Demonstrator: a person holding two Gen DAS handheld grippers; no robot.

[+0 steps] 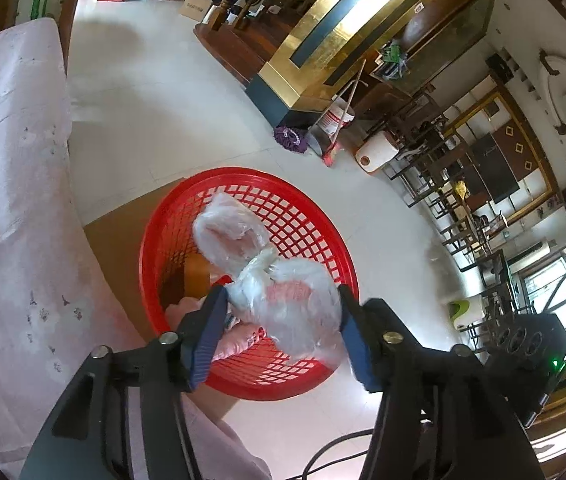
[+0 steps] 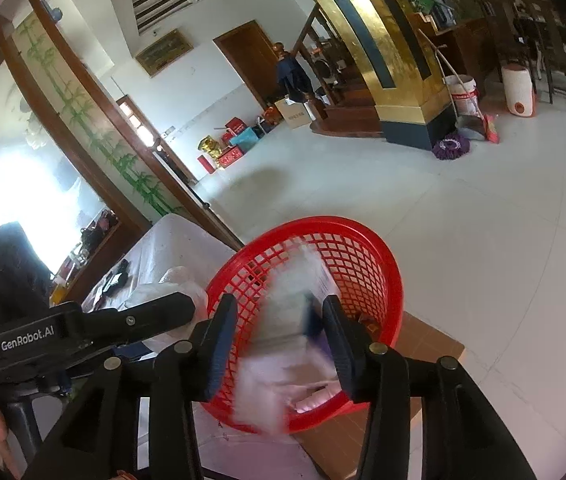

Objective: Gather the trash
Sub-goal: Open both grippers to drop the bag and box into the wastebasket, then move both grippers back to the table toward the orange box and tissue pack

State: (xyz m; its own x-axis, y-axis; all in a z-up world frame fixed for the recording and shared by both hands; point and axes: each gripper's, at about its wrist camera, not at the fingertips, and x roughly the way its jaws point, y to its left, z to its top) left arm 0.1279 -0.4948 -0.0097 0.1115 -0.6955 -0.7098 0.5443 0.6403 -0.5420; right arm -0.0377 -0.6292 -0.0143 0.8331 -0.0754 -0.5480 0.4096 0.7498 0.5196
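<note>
Over the red basket (image 1: 251, 280), left wrist view: left gripper (image 1: 283, 320) spread wide, a crumpled clear plastic bag (image 1: 283, 296) between its blue pads (image 1: 207, 336). Bag seems to touch the right-hand pad; contact with the other pad is unclear, so I cannot tell whether it is gripped or loose. The bag's upper lobe sags into the mesh. Something pink (image 1: 235, 344) lies under it on the basket floor, half hidden by the finger; not identifiable.

Basket sits on a brown cardboard sheet (image 1: 123, 232), just beside the cloth-covered table (image 1: 11, 184). Its near rim is cut off by the gripper frame.

Right wrist view: right gripper (image 2: 279, 344) also over the basket (image 2: 383, 280), jaws apart. Between them a white, motion-blurred mass (image 2: 283, 340) with a dark blue-purple patch; whether it is held or falling cannot be told. The left gripper's body (image 2: 83, 328) crosses the left side, hiding part of a second pale bag (image 2: 175, 284) on the table.
</note>
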